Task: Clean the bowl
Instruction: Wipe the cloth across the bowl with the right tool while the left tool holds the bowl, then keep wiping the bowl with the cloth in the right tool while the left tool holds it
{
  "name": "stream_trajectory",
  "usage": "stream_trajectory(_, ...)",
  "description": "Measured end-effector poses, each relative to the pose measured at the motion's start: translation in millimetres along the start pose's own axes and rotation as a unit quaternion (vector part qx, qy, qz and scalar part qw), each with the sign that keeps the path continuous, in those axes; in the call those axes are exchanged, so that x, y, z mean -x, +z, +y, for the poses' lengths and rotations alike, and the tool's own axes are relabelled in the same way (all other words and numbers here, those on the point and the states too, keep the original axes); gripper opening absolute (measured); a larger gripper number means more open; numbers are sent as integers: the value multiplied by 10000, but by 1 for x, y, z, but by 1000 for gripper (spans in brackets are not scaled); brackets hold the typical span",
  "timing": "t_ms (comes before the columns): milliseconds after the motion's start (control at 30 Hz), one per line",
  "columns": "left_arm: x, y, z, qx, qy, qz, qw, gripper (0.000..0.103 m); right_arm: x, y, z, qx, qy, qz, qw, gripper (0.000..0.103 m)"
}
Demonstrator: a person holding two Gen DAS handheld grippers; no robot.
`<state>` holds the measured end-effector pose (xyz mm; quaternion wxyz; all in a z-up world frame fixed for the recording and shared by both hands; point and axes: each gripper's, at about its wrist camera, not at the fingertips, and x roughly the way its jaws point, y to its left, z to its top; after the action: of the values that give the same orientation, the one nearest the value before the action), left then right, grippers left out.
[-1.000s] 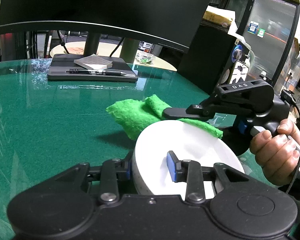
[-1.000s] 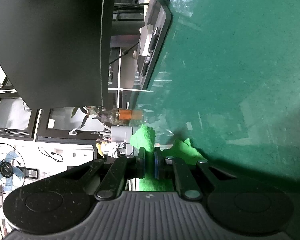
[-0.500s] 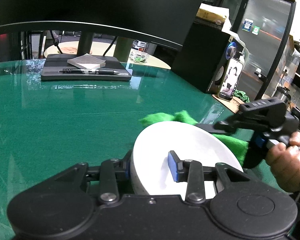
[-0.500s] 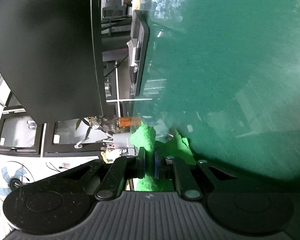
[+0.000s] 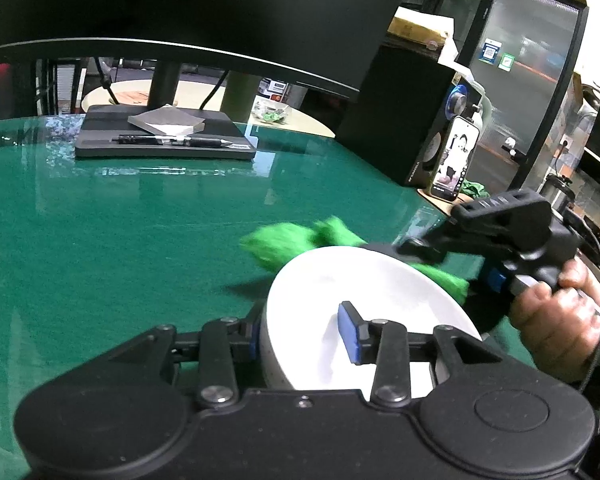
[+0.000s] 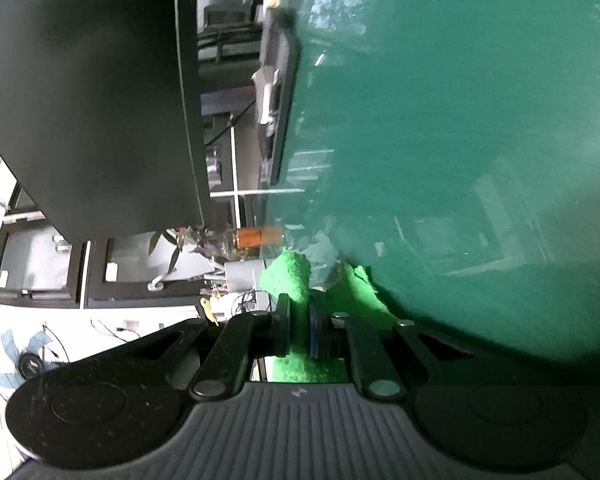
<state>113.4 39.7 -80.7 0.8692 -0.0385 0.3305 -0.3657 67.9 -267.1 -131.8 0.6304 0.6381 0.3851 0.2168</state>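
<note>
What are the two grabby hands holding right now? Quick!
Left gripper: fingers closed on the rim of the white bowl.
Right gripper: fingers closed on the green cloth.

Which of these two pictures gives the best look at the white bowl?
The left wrist view: the white bowl fills its lower middle, its rim clamped in the left tool. The right wrist view shows no bowl, only the green cloth pinched in the right tool.
</note>
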Motion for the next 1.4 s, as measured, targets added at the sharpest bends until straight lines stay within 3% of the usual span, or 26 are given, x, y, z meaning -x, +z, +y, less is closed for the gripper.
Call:
stream_trajectory(167, 0, 0, 0, -3, -13, 4, 10000, 38, 9, -2, -4, -90, 33, -27, 10000, 10)
stream_trajectory(500, 0, 0, -1, -12, -24, 6, 10000, 39, -40, 13, 15, 353, -38, 328, 9988, 10)
stream_trajectory(800, 0, -1, 3, 222, -311, -35, 9993, 48, 11, -10, -1, 191, 66, -71, 9998, 10)
stream_trajectory(867, 4, -2, 7, 339, -200, -142, 9991, 61, 24, -21, -8, 88, 159, -138, 9997, 10)
stream_trajectory(900, 6, -2, 9, 398, -144, -195, 9989, 86, 28, -25, -11, 67, 191, -154, 9997, 10)
stream_trajectory(933, 11, -3, 7, 356, 109, -305, 9988, 100, 30, -28, -12, 67, 224, -162, 9996, 10)
stream_trajectory(1167, 44, -13, -9, 433, 416, -606, 9964, 100, 39, -31, -15, 15, 393, -328, 9987, 10)
stream_trajectory(1233, 47, -18, -13, 488, 561, -566, 9956, 96, 37, -31, -14, 44, 387, -316, 9987, 10)
stream_trajectory(1267, 47, -21, -14, 514, 624, -516, 9954, 88, 35, -31, -14, 71, 368, -302, 9988, 10)
stream_trajectory(1333, 45, -24, -20, 465, 790, -360, 9951, 44, 34, -31, -13, 110, 315, -282, 9990, 10)
stream_trajectory(1400, 43, -25, -21, 416, 875, -293, 9949, 25, 34, -30, -12, 148, 282, -257, 9992, 10)
